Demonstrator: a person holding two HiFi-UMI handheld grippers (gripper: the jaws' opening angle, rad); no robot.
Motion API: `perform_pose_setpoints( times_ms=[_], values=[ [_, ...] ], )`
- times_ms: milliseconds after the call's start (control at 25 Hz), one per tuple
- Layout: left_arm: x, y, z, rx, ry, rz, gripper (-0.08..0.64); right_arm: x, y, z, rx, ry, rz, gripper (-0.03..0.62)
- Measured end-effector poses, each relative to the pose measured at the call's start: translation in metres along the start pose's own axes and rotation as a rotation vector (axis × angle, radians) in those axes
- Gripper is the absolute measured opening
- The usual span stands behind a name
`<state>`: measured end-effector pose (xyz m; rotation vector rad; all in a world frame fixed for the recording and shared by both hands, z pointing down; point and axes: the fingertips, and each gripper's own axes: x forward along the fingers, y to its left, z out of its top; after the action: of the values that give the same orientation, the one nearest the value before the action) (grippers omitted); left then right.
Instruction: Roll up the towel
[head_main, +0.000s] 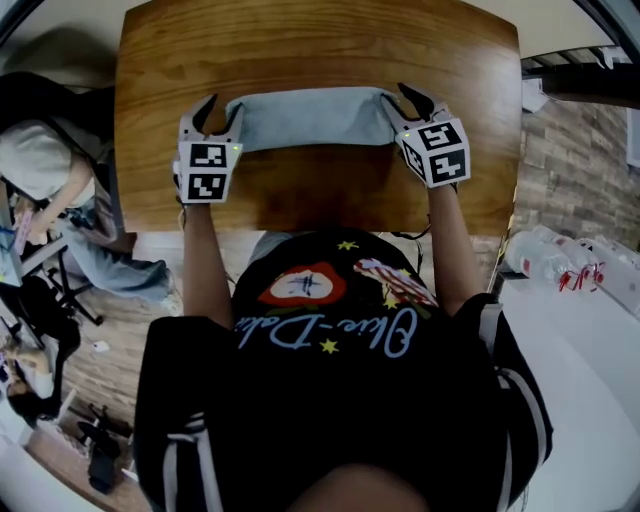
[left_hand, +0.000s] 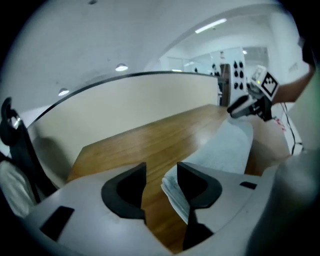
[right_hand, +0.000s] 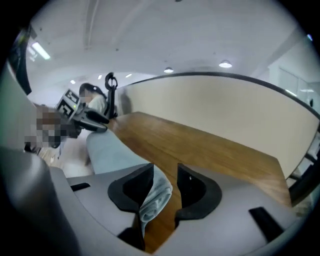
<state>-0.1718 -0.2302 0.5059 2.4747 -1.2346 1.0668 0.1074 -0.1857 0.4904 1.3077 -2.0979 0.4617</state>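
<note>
A pale blue-grey towel (head_main: 310, 118) lies as a long, rolled or folded strip across the wooden table (head_main: 320, 40). My left gripper (head_main: 222, 108) is at the strip's left end and my right gripper (head_main: 398, 100) at its right end. In the left gripper view the left gripper (left_hand: 161, 172) is open; the towel's layered end (left_hand: 225, 150) lies beside its right jaw, and bare wood shows in the gap. In the right gripper view the right gripper (right_hand: 165, 172) is open; the towel's end (right_hand: 110, 152) rests against the left jaw, clear of the other.
The table's near edge runs just below both grippers. A seated person (head_main: 40, 160) and chairs are on the floor at left. Plastic bottles (head_main: 550, 260) lie on a white surface at right. A pale wall stands beyond the table's far edge.
</note>
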Motion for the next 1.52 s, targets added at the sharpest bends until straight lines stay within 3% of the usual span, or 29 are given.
perform_pose_setpoints(
  times_ms=[80, 160, 240, 320, 560, 680, 960, 1280, 1520],
  values=[
    [-0.011, 0.01, 0.015, -0.111, -0.09, 0.024, 0.172, -0.018, -0.01, 0.012, 0.066, -0.084, -0.039, 0.116],
    [-0.028, 0.015, 0.035, -0.174, -0.183, 0.034, 0.172, -0.039, -0.015, 0.026, 0.109, -0.184, -0.062, 0.111],
    [-0.047, 0.013, 0.054, -0.175, -0.262, 0.023, 0.166, -0.059, -0.012, 0.041, 0.154, -0.294, -0.056, 0.043],
    [-0.062, 0.007, 0.071, -0.147, -0.319, 0.013, 0.148, -0.074, -0.005, 0.056, 0.19, -0.381, -0.03, 0.028],
    [-0.096, -0.022, 0.095, -0.115, -0.406, -0.006, 0.015, -0.097, 0.019, 0.082, 0.209, -0.482, 0.054, 0.01],
    [-0.109, -0.035, 0.1, -0.127, -0.411, -0.013, 0.012, -0.109, 0.026, 0.089, 0.189, -0.507, 0.068, 0.009],
    [-0.123, -0.041, 0.12, -0.077, -0.442, -0.01, 0.012, -0.117, 0.034, 0.09, 0.161, -0.516, 0.065, 0.0],
    [-0.122, -0.063, 0.118, 0.028, -0.391, -0.016, 0.012, -0.125, 0.033, 0.09, 0.153, -0.528, 0.071, 0.0],
    [-0.125, -0.064, 0.119, 0.037, -0.393, -0.008, 0.012, -0.127, 0.037, 0.092, 0.138, -0.532, 0.092, 0.0]
  ],
)
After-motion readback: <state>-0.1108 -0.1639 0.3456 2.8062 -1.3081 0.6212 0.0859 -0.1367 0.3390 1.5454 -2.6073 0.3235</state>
